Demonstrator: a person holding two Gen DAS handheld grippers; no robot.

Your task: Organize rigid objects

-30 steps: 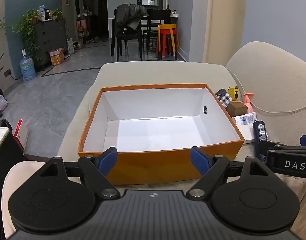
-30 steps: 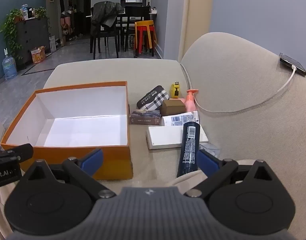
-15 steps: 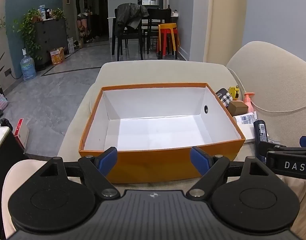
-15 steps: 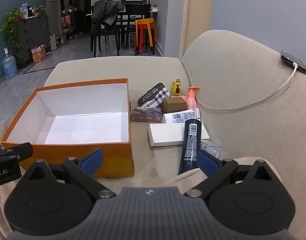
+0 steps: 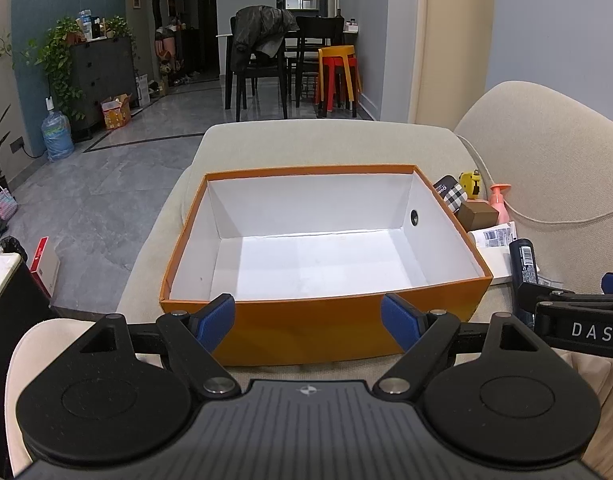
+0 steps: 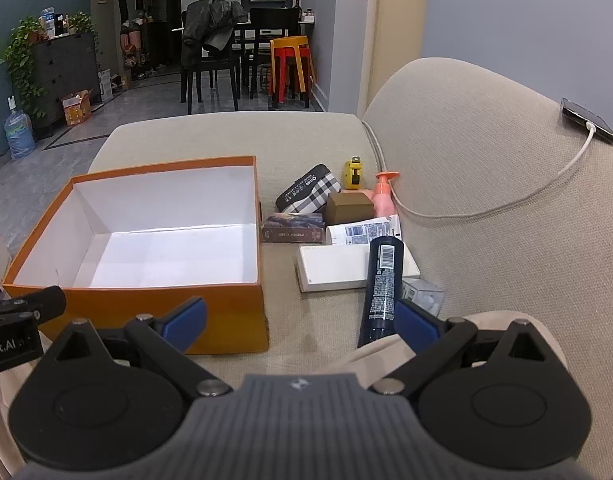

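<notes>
Both claws, left claw (image 5: 308,316) and right claw (image 6: 300,320), gape wide, holding nothing; orange box (image 6: 146,304) sits empty beside the navy bottle (image 6: 382,280).

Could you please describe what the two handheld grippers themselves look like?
Both the left gripper and the right gripper are matte black, with ribbed grey bodies, two round disc housings, silver pivot screws and blue finger pads. White lettering marks their sides.
</notes>
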